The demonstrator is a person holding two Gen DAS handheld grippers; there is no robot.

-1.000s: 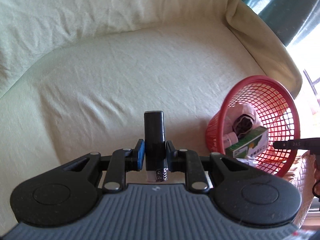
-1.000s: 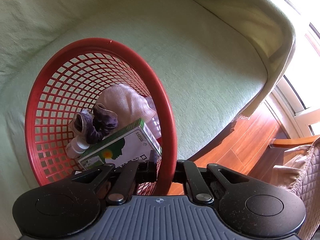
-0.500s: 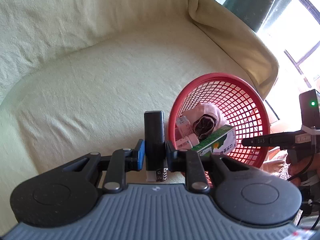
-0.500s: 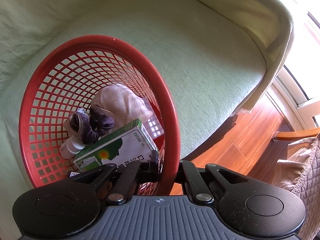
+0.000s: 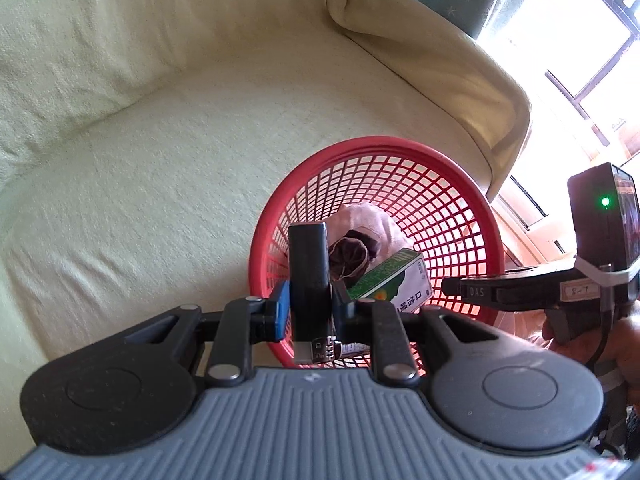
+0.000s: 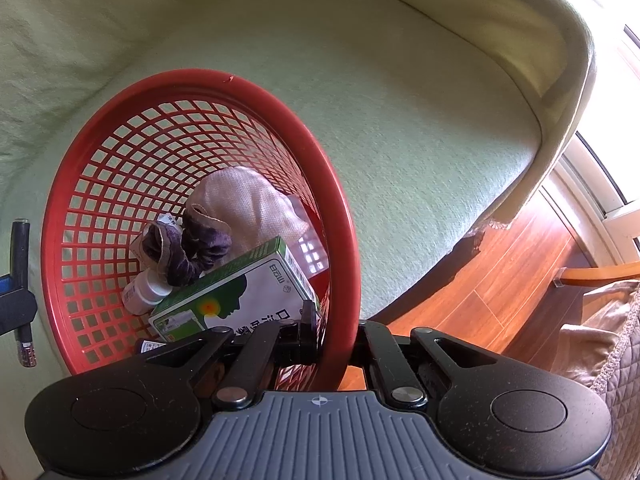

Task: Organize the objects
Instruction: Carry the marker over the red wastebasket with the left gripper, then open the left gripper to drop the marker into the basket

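Observation:
My left gripper [image 5: 310, 300] is shut on a black flat device with a small combination lock at its base [image 5: 309, 276], held upright at the near left rim of the red mesh basket [image 5: 460, 184]. My right gripper [image 6: 336, 336] is shut on the basket's rim [image 6: 340, 216] and tilts the basket on the sofa. The basket holds a green-and-white box [image 6: 244, 296], a pink-and-purple cloth bundle [image 6: 224, 216] and a small white bottle [image 6: 142, 292]. The left gripper and black device show at the left edge of the right wrist view [image 6: 18, 292].
The cream sofa seat [image 5: 140, 200] spreads left of the basket, with backrest and armrest [image 5: 460, 68] behind. Wooden floor [image 6: 500, 288] and a quilted cushion [image 6: 608, 340] lie right of the sofa. A bright window [image 5: 592, 40] is at the far right.
My left gripper has swung right with the black device, bringing it to the basket's rim. The right gripper keeps its hold and the basket tilts slightly more toward the left gripper.

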